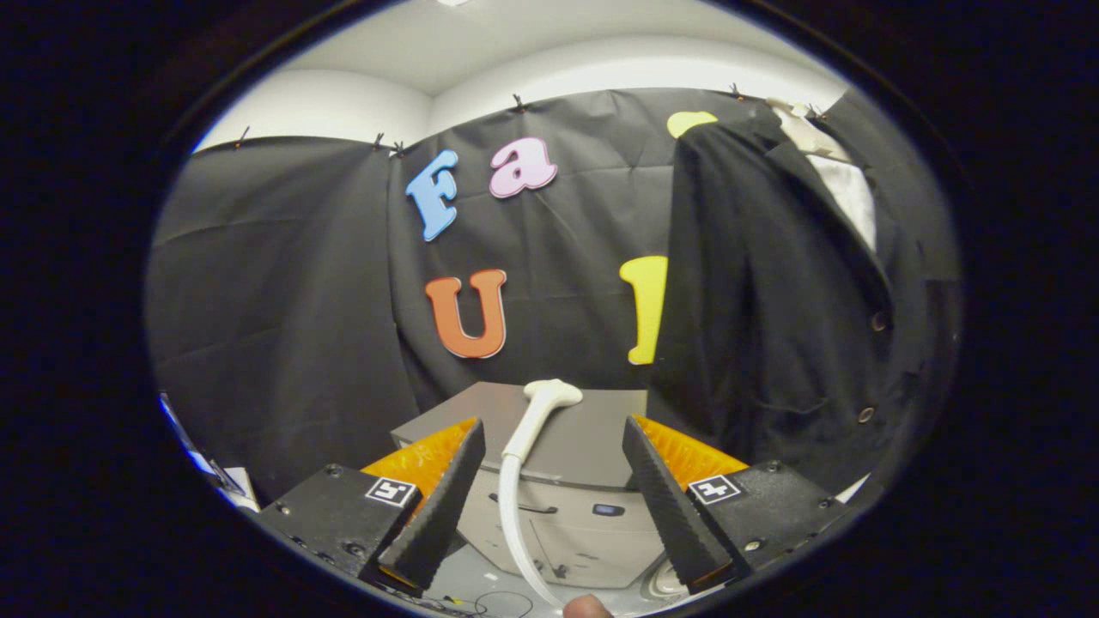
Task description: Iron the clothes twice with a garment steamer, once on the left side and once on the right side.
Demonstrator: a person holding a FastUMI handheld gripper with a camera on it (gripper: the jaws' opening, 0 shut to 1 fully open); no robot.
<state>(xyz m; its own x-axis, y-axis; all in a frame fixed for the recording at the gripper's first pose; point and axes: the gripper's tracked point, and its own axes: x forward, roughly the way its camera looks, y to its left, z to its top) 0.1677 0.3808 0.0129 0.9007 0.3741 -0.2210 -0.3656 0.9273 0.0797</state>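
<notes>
Garment steamer head (549, 396) white, hose (513, 506) white too. Steamer base unit (558, 481) grey, darker grey top, small blue spot on front. Hanging jacket (773, 300) black, brownish buttons; shirt (846, 184) under it white. Booth cloth wall (275, 300) black; wall above white. Hand-held gripper (554, 493), fingers spread apart: housing black with orange inner parts, black-and-white square markers on top.
</notes>
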